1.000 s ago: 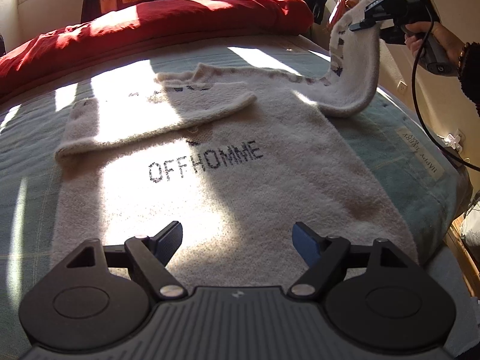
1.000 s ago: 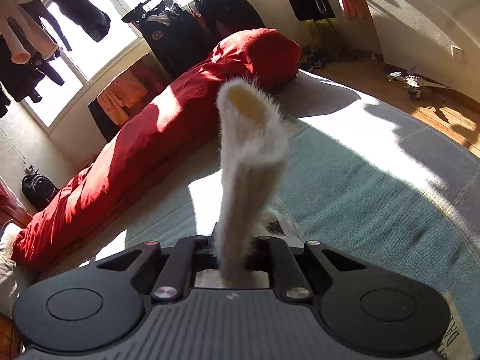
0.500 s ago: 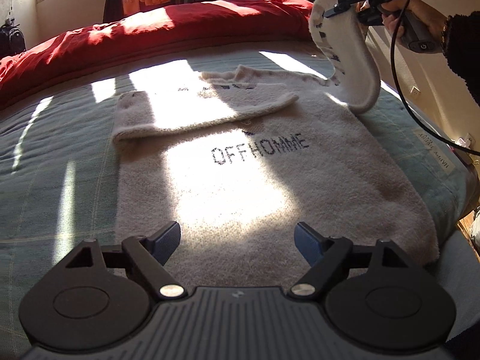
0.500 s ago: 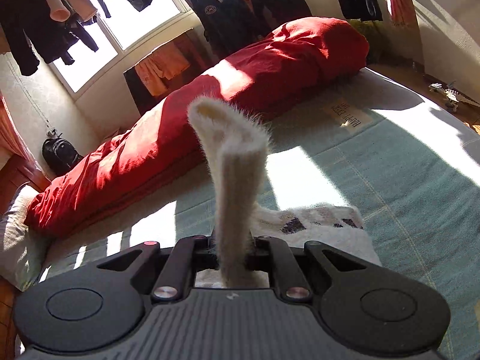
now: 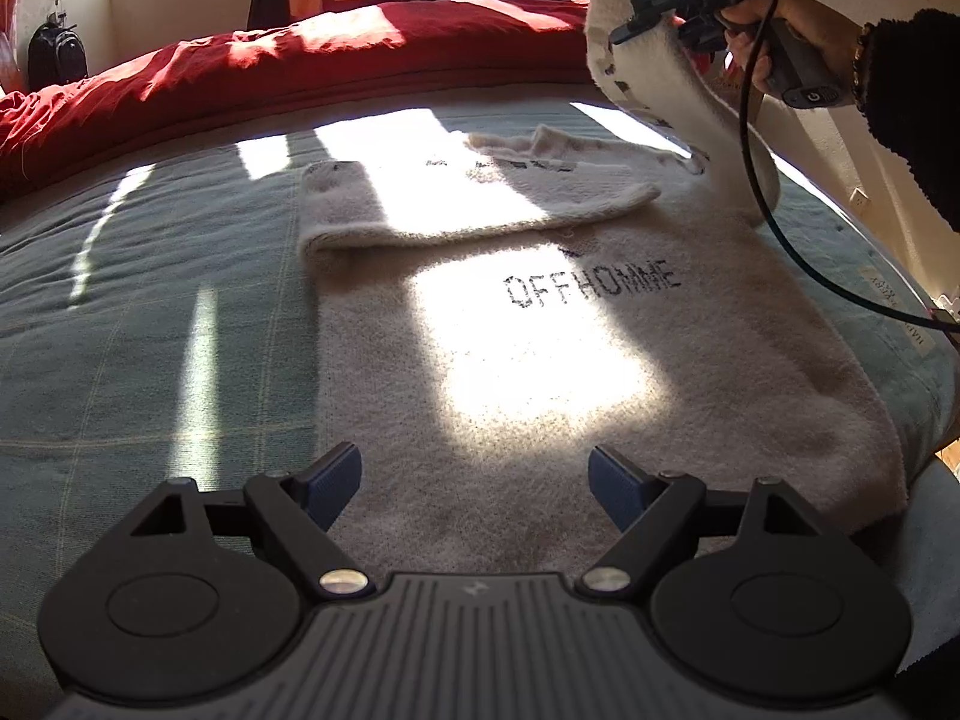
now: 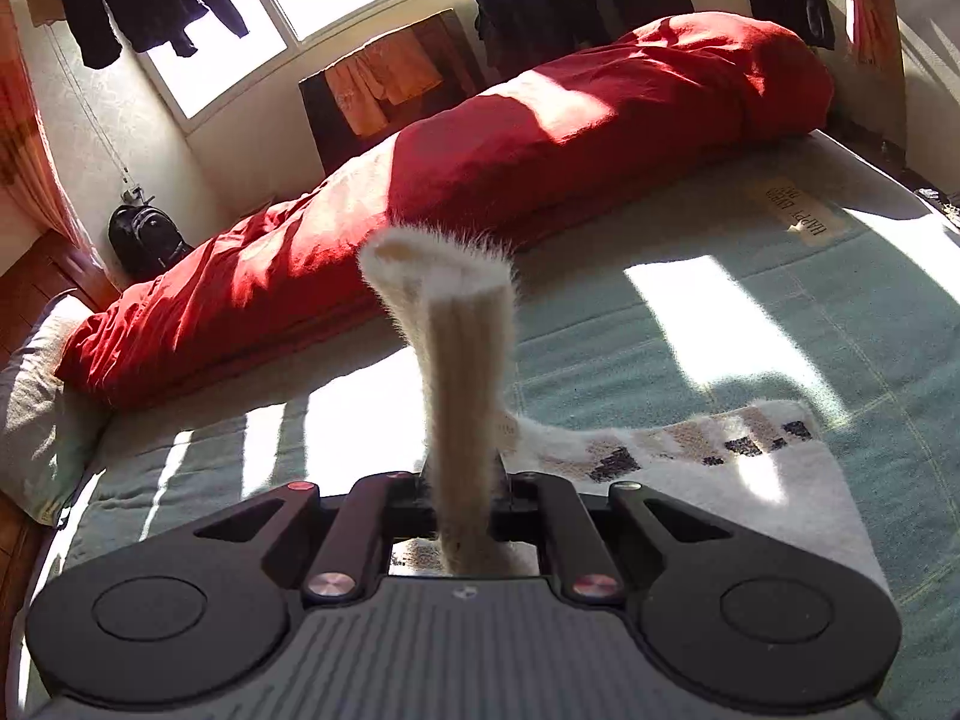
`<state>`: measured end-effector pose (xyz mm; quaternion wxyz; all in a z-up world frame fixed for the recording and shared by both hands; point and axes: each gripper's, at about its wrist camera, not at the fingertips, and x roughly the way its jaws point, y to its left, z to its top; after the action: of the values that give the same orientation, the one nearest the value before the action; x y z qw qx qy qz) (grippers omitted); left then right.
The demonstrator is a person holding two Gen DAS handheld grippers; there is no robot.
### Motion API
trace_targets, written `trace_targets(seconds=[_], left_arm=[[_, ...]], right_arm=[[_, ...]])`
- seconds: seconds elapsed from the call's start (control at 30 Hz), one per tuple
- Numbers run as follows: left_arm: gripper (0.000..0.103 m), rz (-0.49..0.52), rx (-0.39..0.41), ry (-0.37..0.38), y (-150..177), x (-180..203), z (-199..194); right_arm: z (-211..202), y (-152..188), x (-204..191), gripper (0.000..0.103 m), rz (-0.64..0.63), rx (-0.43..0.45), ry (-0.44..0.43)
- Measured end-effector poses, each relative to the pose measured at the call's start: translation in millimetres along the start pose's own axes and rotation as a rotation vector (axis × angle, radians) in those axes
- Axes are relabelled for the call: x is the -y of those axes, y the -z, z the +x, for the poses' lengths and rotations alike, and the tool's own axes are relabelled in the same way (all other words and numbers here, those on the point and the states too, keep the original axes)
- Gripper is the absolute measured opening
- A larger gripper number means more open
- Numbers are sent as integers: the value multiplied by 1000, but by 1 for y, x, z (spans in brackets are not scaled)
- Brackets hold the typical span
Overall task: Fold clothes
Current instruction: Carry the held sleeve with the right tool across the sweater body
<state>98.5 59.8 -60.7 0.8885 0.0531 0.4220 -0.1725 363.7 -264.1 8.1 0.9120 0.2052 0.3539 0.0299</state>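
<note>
A cream fuzzy sweater [image 5: 540, 348] printed OFFHOMME lies flat on the bed, one sleeve [image 5: 468, 204] folded across its chest. My left gripper [image 5: 474, 480] hovers open over the sweater's near hem, nothing between its blue pads. The other sleeve [image 5: 654, 78] is lifted high at the far right, and my right gripper [image 5: 645, 30] is shut on its cuff. In the right wrist view the cuff [image 6: 456, 372] sticks up between the shut fingers of the right gripper [image 6: 462, 480], with the patterned shoulder [image 6: 690, 450] below.
A pale green bedspread [image 5: 150, 330] covers the bed. A red duvet [image 5: 270, 60] is rolled along the far side. A hand in a dark sleeve [image 5: 900, 78] holds the right gripper, its black cable [image 5: 798, 252] hanging over the sweater. The bed edge [image 5: 924, 360] runs close on the right.
My right gripper has carried the lifted sleeve higher and inward over the sweater. The left gripper has drifted leftward along the near hem, still open.
</note>
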Motion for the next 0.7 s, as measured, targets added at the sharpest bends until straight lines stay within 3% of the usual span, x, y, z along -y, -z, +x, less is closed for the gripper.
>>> trace_targets(seconds=[0.4,0.7], left_arm=[[83,-36,-23,-12,5,-22,1],[83,-49,-37,-15,6,-28,3]], right_arm=[[50,42,-71,12,-252,-5,107],[78,74,-103,12,-422,-10,171]])
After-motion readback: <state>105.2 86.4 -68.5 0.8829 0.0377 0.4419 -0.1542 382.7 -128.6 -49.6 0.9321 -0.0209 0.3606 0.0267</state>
